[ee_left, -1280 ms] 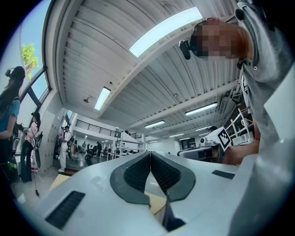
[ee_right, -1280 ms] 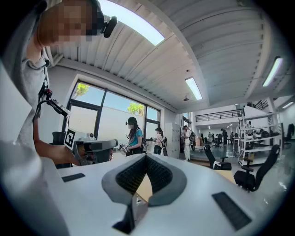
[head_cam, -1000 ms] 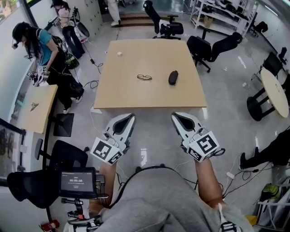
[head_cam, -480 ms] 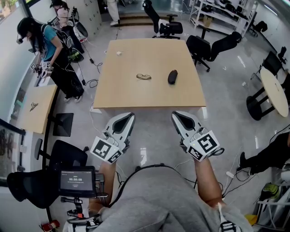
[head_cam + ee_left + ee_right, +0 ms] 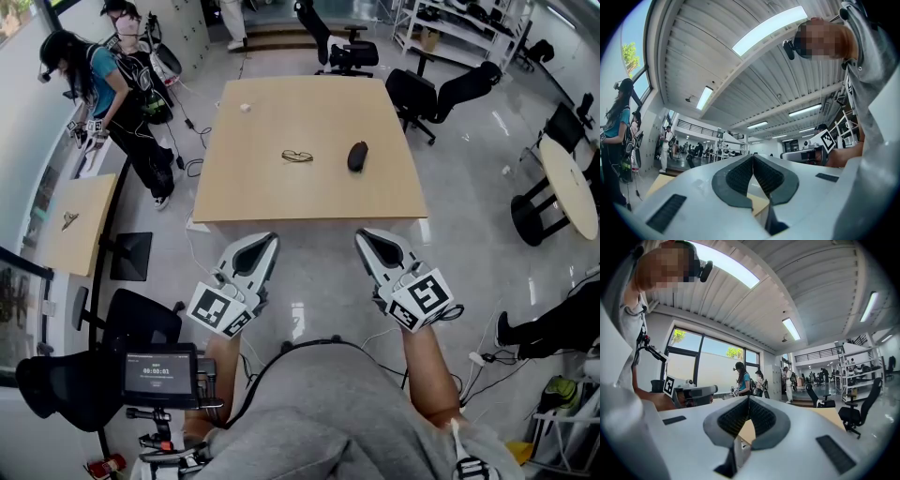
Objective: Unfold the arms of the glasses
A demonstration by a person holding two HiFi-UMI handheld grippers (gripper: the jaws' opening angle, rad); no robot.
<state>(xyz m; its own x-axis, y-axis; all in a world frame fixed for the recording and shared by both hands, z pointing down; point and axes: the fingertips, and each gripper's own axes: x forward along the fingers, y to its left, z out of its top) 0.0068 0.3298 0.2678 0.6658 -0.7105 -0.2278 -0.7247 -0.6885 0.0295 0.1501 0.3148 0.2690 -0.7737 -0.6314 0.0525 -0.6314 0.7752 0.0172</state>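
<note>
Here, glasses (image 5: 298, 157) on table (image 5: 281, 199) near dark case (image 5: 357, 157); left gripper (image 5: 265, 241), right gripper (image 5: 368, 235) fingers together

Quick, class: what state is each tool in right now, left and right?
Left tool: closed, holding nothing.
Right tool: closed, holding nothing.

Grey shirt (image 5: 347, 412) at six o'clock; white left hand-held gripper (image 5: 270, 241) and right hand-held gripper (image 5: 362, 235), each bearing a black-and-white marker cube (image 5: 222, 310).
</note>
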